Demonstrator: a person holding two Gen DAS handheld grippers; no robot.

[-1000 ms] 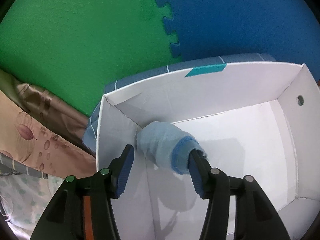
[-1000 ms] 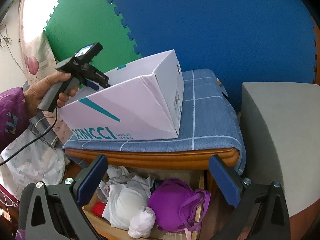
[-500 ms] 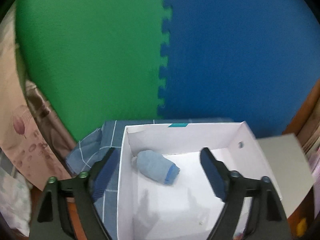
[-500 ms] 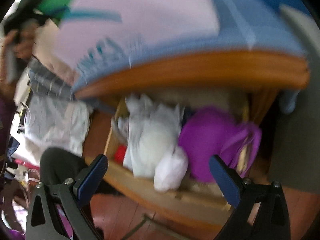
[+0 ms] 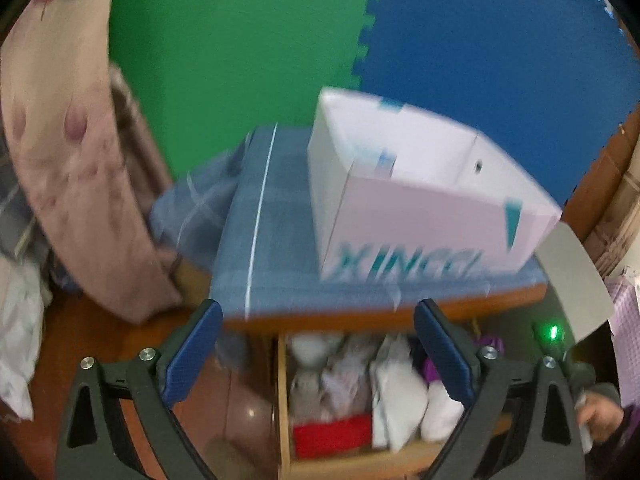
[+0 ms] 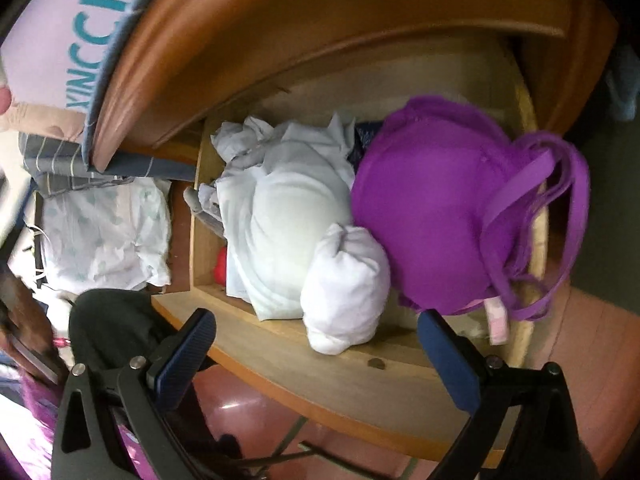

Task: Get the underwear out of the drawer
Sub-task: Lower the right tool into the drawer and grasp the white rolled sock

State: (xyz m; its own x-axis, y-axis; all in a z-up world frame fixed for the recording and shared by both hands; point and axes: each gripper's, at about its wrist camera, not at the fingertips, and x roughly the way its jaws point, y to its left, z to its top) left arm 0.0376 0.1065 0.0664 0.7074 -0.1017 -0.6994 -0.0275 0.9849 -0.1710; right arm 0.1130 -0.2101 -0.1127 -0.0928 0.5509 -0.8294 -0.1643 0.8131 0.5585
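The open wooden drawer [image 6: 360,376] holds a purple bra [image 6: 440,216], a white rolled garment [image 6: 344,280], a pale folded garment [image 6: 288,216] and something red [image 6: 221,267]. My right gripper [image 6: 316,344] is open and empty, just above the drawer's front edge, in front of the white roll. My left gripper [image 5: 316,344] is open and empty, held back from the drawer [image 5: 284,400], which shows blurred below the cabinet top. The white shoebox [image 5: 420,208] stands on the blue cloth [image 5: 272,232]; its inside is hidden.
The cabinet's wooden top edge [image 6: 280,32] overhangs the drawer. Bedding and pillows [image 5: 72,168] lie left of the cabinet. A grey board [image 5: 572,280] stands at the right. Green and blue foam mats [image 5: 360,32] cover the wall. White cloth [image 6: 104,236] lies left of the drawer.
My left gripper let go of the blue rolled garment in the shoebox, pulled back and dropped toward the drawer. My right gripper moved down close to the drawer's contents.
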